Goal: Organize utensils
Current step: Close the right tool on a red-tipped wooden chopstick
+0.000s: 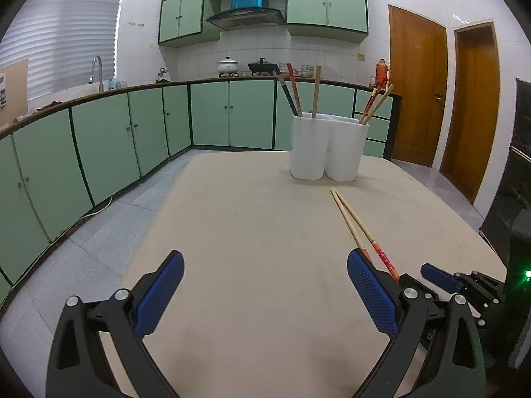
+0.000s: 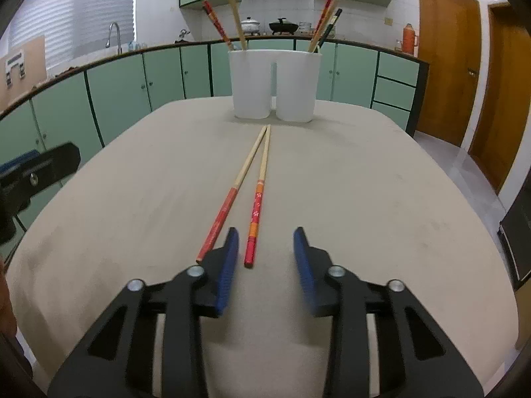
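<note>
Two loose chopsticks (image 2: 253, 189) lie flat on the desk (image 2: 365, 199), tips nearly touching at 12 o'clock near the white holder (image 2: 275, 84); red handles pointing back at 6; right hand-held gripper (image 2: 265, 258) approx half open, nothing gripped, straddling the right stick's red end; left hand-held gripper (image 1: 265, 293) wide open w/ nothing in it; other chopsticks stand in both holder compartments.

Mint-green cabinets (image 1: 109, 146) ran along the left and back under a dark countertop (image 1: 139, 88), with a white blind (image 1: 63, 33) at upper left, two wooden doors (image 1: 418, 96) at right and grey floor tiles (image 1: 99, 232) below
</note>
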{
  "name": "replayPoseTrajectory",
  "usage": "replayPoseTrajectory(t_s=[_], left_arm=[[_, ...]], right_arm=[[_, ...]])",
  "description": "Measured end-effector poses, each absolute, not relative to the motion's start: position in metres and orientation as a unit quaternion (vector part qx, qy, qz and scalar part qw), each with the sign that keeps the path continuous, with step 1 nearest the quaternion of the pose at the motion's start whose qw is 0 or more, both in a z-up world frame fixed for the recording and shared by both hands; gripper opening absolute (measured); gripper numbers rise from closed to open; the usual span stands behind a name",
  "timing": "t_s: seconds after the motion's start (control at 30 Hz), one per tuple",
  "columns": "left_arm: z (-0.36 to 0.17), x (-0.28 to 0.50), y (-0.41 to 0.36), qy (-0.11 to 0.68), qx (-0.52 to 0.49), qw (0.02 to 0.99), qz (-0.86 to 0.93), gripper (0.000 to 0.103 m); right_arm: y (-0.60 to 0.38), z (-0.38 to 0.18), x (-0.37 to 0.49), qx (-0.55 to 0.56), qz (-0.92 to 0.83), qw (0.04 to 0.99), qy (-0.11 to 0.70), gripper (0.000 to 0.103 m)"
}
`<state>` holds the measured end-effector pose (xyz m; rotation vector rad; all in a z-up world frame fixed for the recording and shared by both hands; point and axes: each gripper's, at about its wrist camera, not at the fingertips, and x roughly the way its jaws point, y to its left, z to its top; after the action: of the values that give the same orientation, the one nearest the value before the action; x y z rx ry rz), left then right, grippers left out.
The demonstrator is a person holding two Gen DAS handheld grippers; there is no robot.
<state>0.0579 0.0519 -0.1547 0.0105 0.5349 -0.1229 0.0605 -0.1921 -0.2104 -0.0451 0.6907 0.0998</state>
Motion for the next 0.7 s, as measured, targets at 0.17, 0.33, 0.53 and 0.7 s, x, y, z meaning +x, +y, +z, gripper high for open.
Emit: replayPoseTrajectory(t_s=[0.17, 0.33, 0.53, 0.7], left_arm=[[-0.159, 0.057, 0.053, 0.267, 0.000, 0.962, -0.058, 0.097], [-0.159, 0.055, 0.050, 0.267, 0.001, 0.962, -0.060, 0.097], [-0.159, 0.053, 0.036, 0.270, 0.007, 0.960, -0.066, 0.097], [-0.162, 0.053, 0.017, 0.274, 0.014, 0.959, -0.076, 0.097]], right_arm=[[-0.192, -0.214, 0.065, -0.023, 0.055, 0.933, 0.355, 0.017], [-0.192, -0.216, 0.066, -0.024, 0.060, 0.929, 0.363, 0.005], [-0.206, -0.213, 0.067, 0.007, 0.058, 0.930, 0.364, 0.005], [-0.234, -0.203, 0.066, 0.028, 0.029, 0.937, 0.348, 0.005]])
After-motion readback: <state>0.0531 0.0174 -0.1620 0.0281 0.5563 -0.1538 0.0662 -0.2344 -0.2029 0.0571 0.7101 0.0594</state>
